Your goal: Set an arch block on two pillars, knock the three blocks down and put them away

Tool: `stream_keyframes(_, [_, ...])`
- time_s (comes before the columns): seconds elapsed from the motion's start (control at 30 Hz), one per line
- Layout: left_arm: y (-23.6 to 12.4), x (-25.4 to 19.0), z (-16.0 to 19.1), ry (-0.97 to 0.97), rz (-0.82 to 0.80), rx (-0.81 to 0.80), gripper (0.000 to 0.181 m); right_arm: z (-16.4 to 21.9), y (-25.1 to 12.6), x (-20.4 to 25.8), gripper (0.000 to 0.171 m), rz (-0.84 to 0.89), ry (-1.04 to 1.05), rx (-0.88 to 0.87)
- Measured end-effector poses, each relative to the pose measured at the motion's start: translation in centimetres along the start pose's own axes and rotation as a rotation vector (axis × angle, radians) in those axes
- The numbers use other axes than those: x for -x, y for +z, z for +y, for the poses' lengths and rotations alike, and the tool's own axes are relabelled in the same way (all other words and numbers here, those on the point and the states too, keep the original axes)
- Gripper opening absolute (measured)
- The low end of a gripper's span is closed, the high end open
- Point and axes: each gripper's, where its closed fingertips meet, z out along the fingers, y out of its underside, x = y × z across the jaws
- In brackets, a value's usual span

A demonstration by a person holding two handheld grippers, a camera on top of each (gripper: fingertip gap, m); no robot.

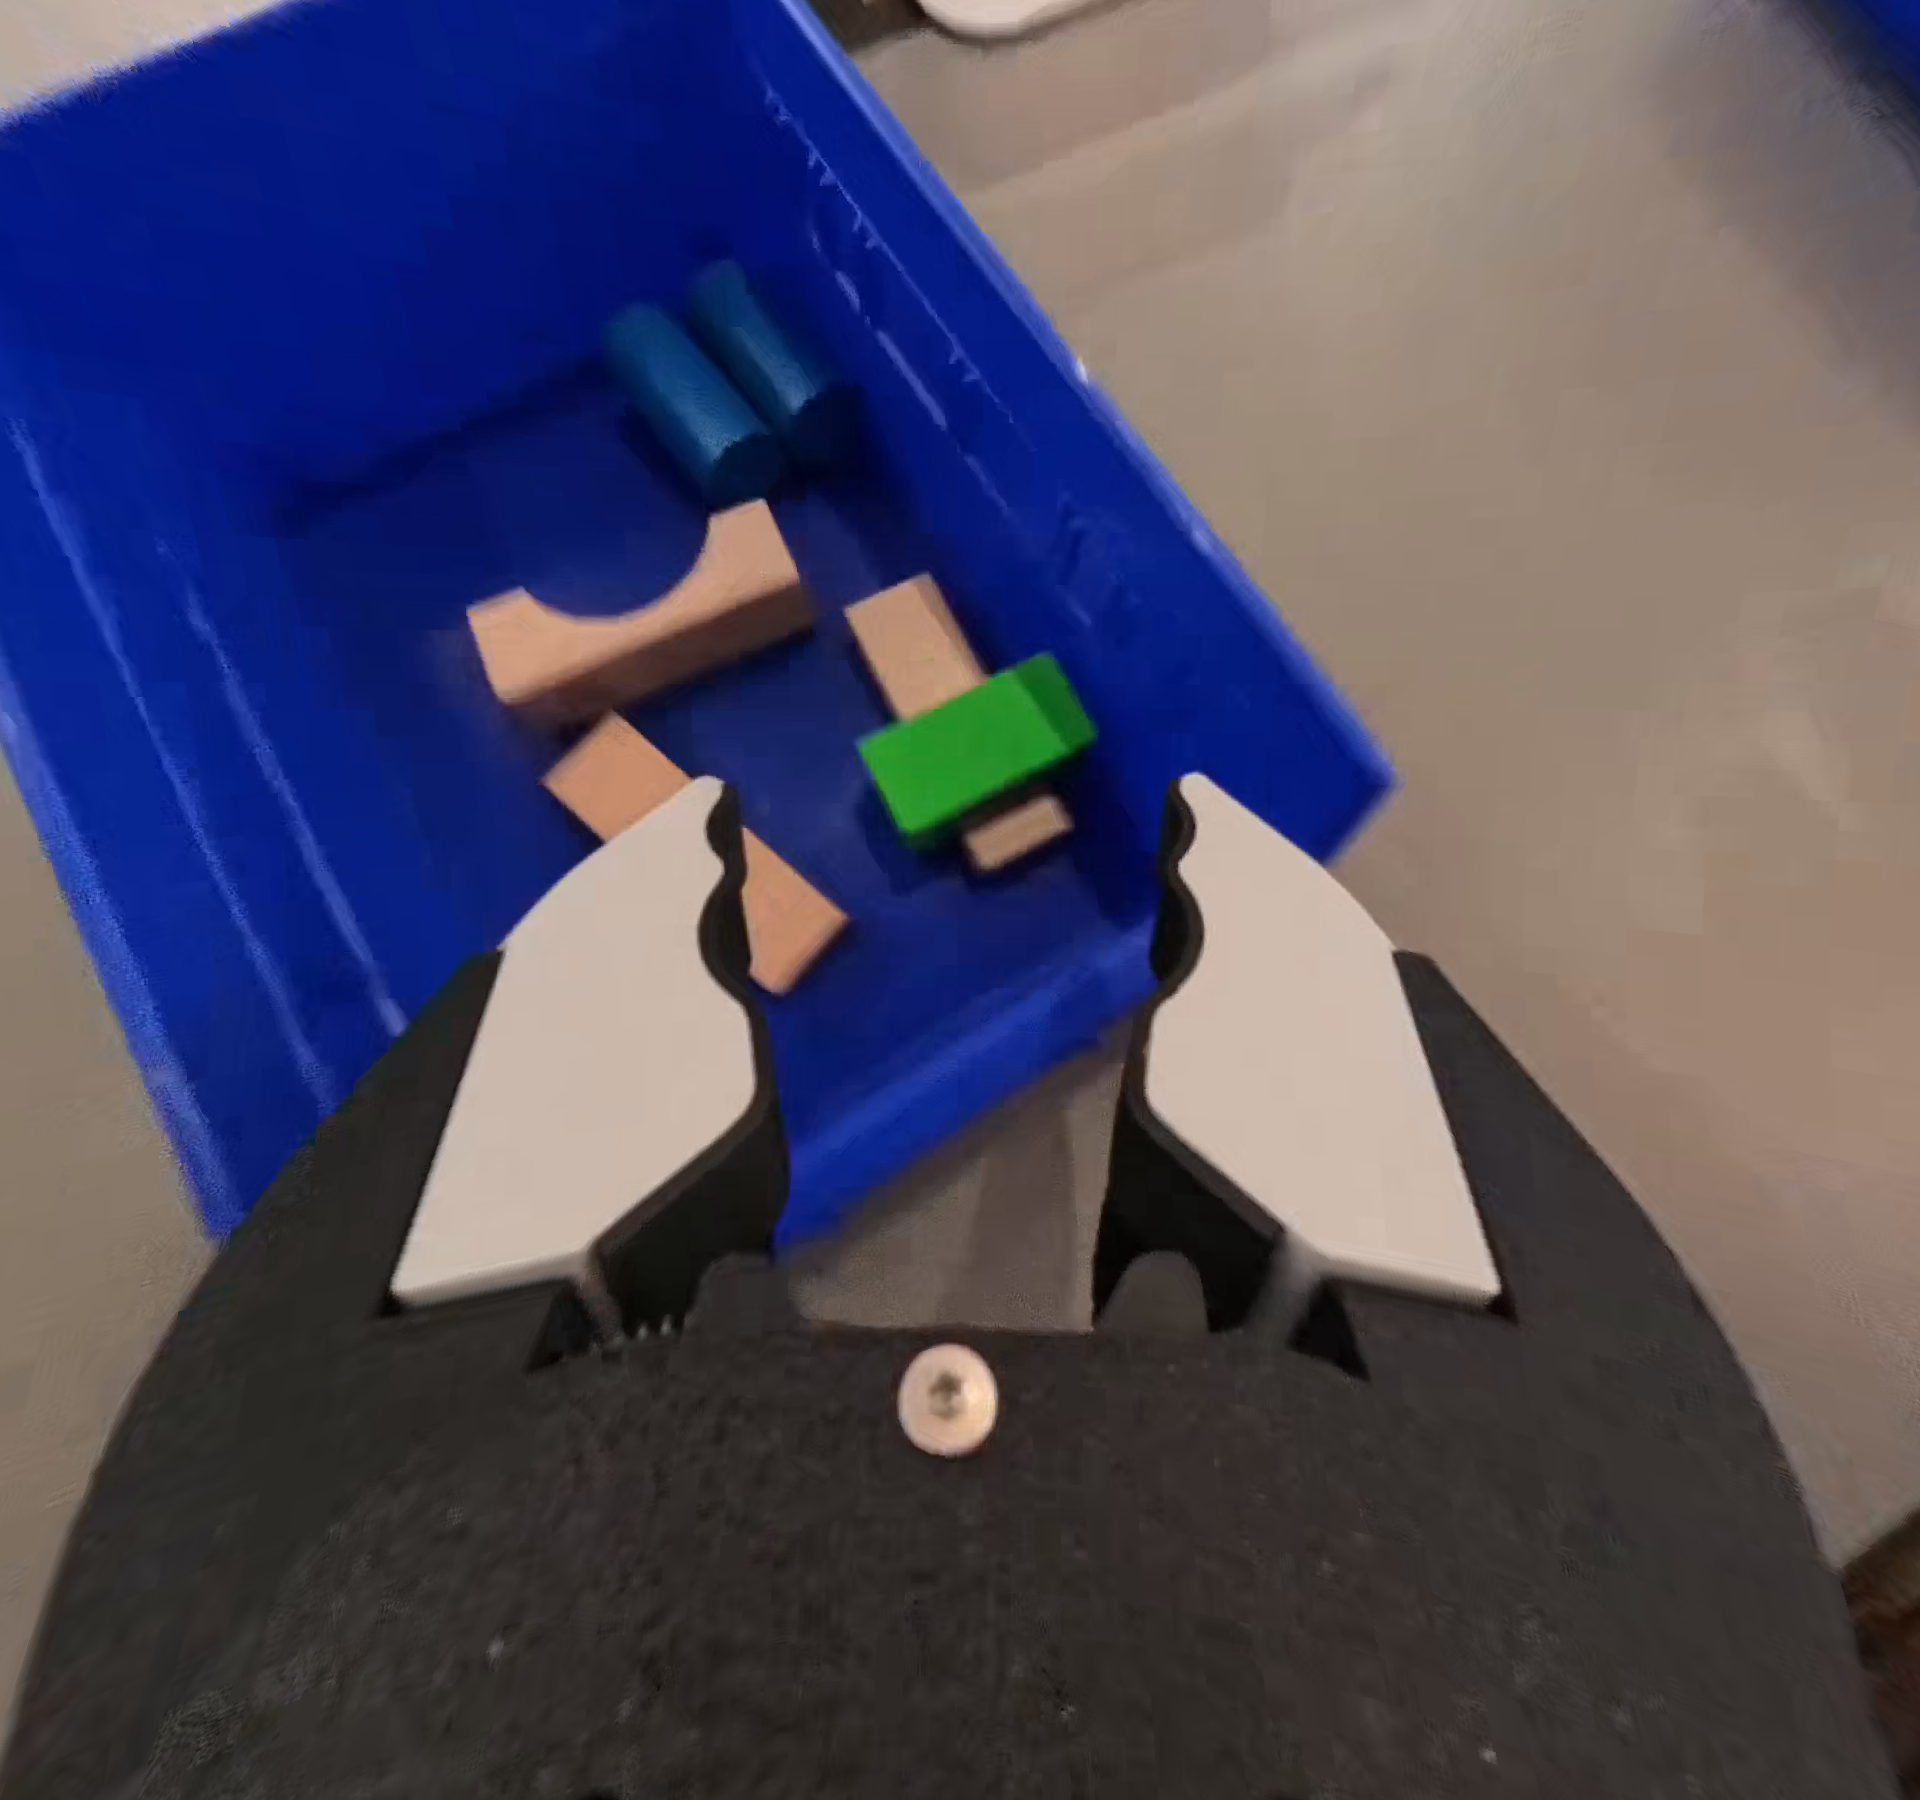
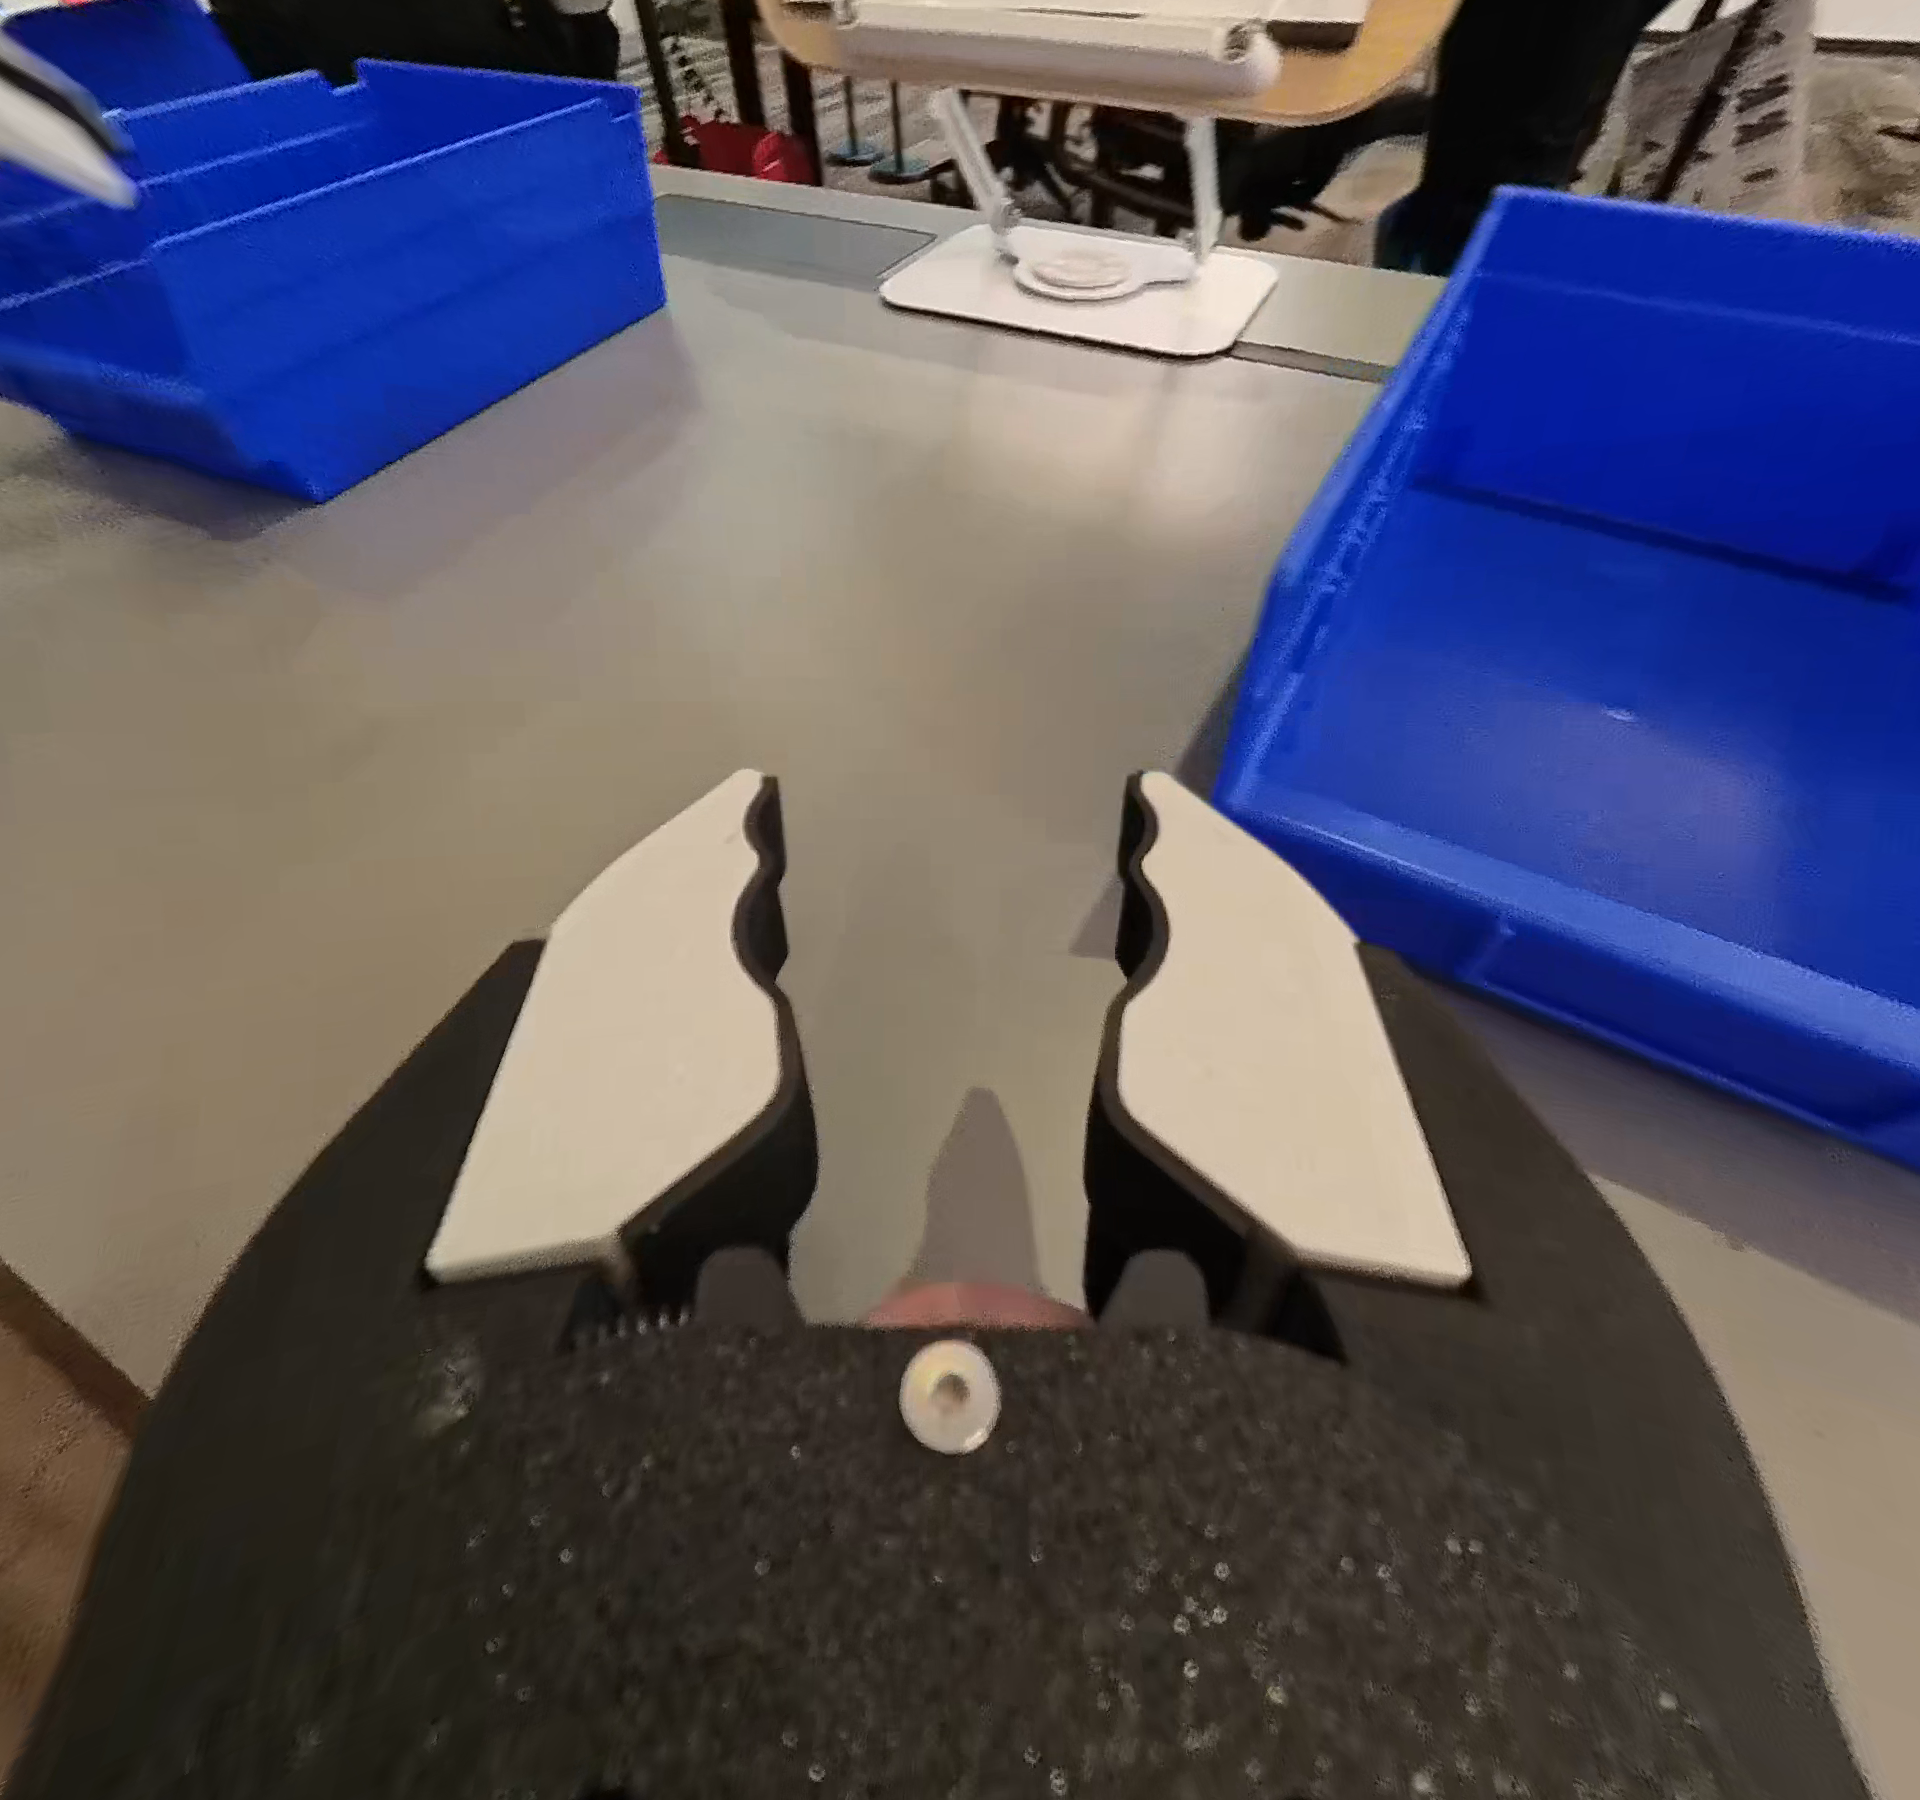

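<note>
Both the left claw (image 1: 951, 805) and the right claw (image 2: 951, 800) were held apart and empty. The arch block (image 1: 634, 623) lay in the blue bin (image 1: 1247, 607), crowded by a plank (image 1: 623, 774). A descent there was judged liable to catch the plank instead.

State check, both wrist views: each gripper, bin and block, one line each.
left gripper: open, empty, over the left bin
right gripper: open, empty, above bare table
left bin: holds blocks
arch block: lying flat in the bin
blue cylinders: on their sides, side by side
green block: lying across a tan block
right bin: empty where visible
</note>
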Motion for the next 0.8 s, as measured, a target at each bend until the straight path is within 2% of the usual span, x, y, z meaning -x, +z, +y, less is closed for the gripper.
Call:
stream_keyframes(0.1, [3.3, 3.1, -1.4, 0.245, 0.050, 0.162, 0.074, 0.2, 0.2, 0.9, 0.062, -0.029, -0.018, 0.008])
stream_keyframes(0.2, [6.2, 4.8, -3.2, 0.358, 0.111, 0.244, 0.068, 0.2, 0.0, 0.8, 0.061, -0.034, -0.010, 0.005])
stream_keyframes(0.33, [10.6, 6.2, -4.8, 0.314, 0.167, 0.346, 0.067, 0.4, 0.1, 0.3, 0.060, -0.034, 0.029, 0.009])
stream_keyframes(0.43, [13.2, 7.0, -4.7, 0.358, 0.192, 0.422, 0.076, 0.1, -0.1, 0.0, 0.060, -0.031, 0.040, 0.001])
stream_keyframes(0.63, [15.9, 7.6, -3.6, 0.551, 0.222, 0.542, 0.090, 0.5, -0.3, -0.9, 0.059, 0.005, 0.010, 0.019])
stream_keyframes(0.67, [16.2, 8.0, -3.1, 0.577, 0.210, 0.577, 0.089, 0.6, -0.3, -0.9, 0.058, 0.006, 0.013, 0.022])
stream_keyframes(0.73, [16.4, 7.9, -2.8, 0.574, 0.228, 0.594, 0.076, 0.4, -0.3, -0.9, 0.058, 0.009, 0.012, 0.020])
stream_keyframes(0.8, [16.1, 8.4, -2.9, 0.564, 0.213, 0.595, 0.076, 0.2, -0.4, -0.9, 0.057, 0.013, 0.006, 0.015])
